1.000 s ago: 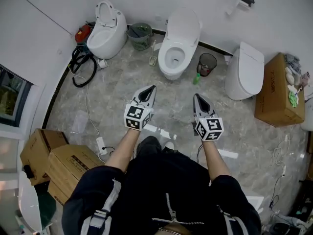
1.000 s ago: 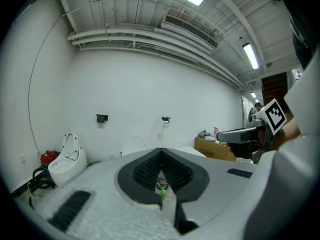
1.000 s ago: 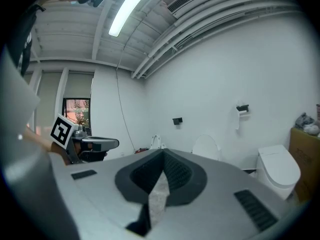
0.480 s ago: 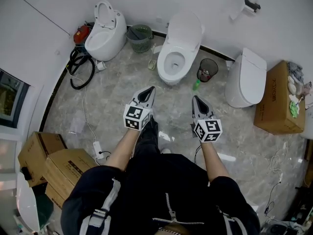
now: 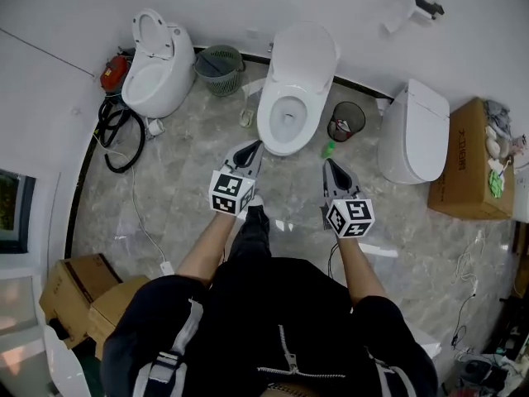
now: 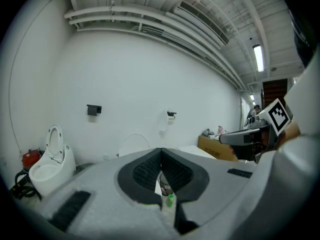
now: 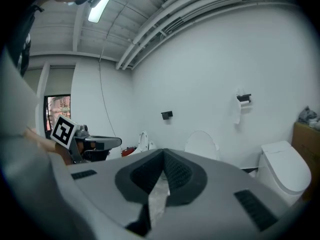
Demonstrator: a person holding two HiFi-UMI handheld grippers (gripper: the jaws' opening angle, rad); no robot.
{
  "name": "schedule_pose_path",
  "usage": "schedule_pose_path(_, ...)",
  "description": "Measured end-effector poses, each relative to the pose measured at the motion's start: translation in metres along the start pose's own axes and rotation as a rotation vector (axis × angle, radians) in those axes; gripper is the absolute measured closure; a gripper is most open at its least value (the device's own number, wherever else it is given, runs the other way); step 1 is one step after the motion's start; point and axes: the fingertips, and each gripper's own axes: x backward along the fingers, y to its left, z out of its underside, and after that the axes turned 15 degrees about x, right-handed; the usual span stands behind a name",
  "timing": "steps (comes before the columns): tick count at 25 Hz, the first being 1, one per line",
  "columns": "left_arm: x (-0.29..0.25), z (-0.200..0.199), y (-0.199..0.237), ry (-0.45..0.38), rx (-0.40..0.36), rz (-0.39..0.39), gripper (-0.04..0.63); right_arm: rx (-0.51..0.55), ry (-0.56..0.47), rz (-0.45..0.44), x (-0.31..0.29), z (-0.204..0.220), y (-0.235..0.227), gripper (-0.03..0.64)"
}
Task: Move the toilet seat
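Nearest the body, the left gripper (image 5: 254, 145) and the right gripper (image 5: 330, 163) are held out side by side above the floor (image 5: 190, 180). Each has its jaws pressed together with nothing between them.

They were carried this way a second ago too; what has changed is the ground under them. The person has stepped forward. The wide strip of bare floor that lay between the grippers and the middle toilet (image 5: 289, 98) is almost gone. In the head view, the left gripper's tip now sits just short of the bowl's near rim.

That toilet stands at the floor's far edge against the wall, with its lid tipped up. The toilet seat (image 5: 272, 130) seems to lie flat on the bowl, though seat and rim are hard to tell apart. A black bin (image 5: 345, 121) and a green bottle (image 5: 329, 149) sit just to its right.

I judge the approach nearly finished and the seat untouched. Reaching down and getting hold of the seat both remain to be done.
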Motion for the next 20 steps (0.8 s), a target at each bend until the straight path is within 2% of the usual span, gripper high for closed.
schedule_pose_path(6, -0.068, -0.027, 0.066, 0.059, -0.02, 0.056, 0.591, -0.011, 0.025, 0.058, -0.096, -0.017, -0.023, 0.614)
schedule_pose_path(11, -0.104, -0.042, 0.112, 0.085, -0.014, 0.088, 0.591, -0.026, 0.054, 0.086, -0.157, -0.019, -0.033, 0.614)
schedule_pose_path(20, -0.146, -0.048, 0.152, 0.111, 0.007, 0.12, 0.591, -0.046, 0.08, 0.119, -0.205, -0.018, -0.041, 0.614)
